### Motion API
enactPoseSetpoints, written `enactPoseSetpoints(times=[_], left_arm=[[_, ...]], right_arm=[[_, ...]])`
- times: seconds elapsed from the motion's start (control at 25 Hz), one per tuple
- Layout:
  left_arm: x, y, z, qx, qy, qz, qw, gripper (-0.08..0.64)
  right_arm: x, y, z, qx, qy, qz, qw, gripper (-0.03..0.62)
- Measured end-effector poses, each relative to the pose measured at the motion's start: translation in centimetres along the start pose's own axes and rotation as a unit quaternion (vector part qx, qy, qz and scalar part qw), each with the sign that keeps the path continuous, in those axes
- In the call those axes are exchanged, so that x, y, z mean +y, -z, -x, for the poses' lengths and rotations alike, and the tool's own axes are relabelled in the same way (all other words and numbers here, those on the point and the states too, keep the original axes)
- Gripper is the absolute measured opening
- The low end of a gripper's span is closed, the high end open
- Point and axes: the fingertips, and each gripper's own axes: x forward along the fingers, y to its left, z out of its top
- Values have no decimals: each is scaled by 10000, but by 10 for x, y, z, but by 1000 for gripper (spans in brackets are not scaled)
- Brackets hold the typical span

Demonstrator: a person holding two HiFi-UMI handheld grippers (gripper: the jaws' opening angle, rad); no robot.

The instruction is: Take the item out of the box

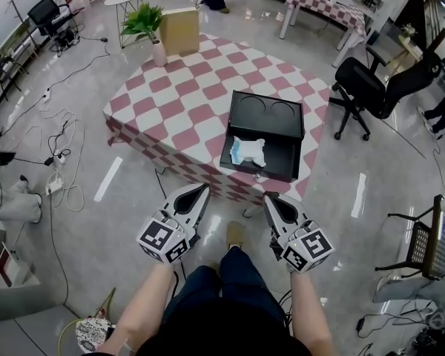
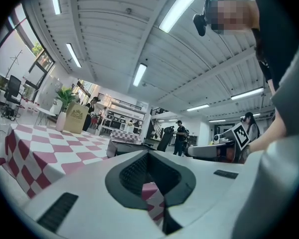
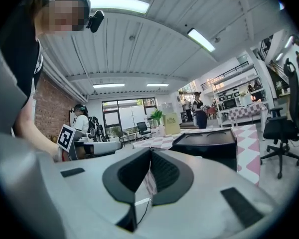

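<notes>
An open black box (image 1: 261, 170) stands on the near right part of the pink-and-white checked table (image 1: 185, 102), its lid folded back. A white and light blue item (image 1: 248, 151) lies inside the box. My left gripper (image 1: 204, 188) and my right gripper (image 1: 269, 196) are both shut and empty, held side by side just short of the table's near edge, tips pointing at it. In the right gripper view the black box (image 3: 209, 142) is ahead to the right, beyond the shut right gripper (image 3: 150, 150). From the left gripper (image 2: 148, 153) the box (image 2: 124, 147) shows low ahead.
A potted plant (image 1: 144, 22) and a brown paper bag (image 1: 180, 30) stand at the table's far corner. A black office chair (image 1: 371, 87) is right of the table, a metal chair (image 1: 423, 243) further right. Cables (image 1: 59, 147) run over the floor at left.
</notes>
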Motion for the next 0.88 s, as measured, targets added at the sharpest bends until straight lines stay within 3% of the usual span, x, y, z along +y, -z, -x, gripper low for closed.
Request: enactPoseSetpoints(times=[0.36, 0.64, 0.88], left_arm=[[20, 0, -30, 96, -127, 15, 9999, 3], [34, 4, -46, 218, -162, -136, 9995, 3], [47, 12, -61, 247, -244, -49, 9994, 3]], right_arm=[[-24, 2, -33, 478, -248, 396, 9978, 5], [-39, 10, -61, 1068, -435, 856, 9896, 6], [-51, 15, -82, 1414, -544, 1114, 9822, 6]])
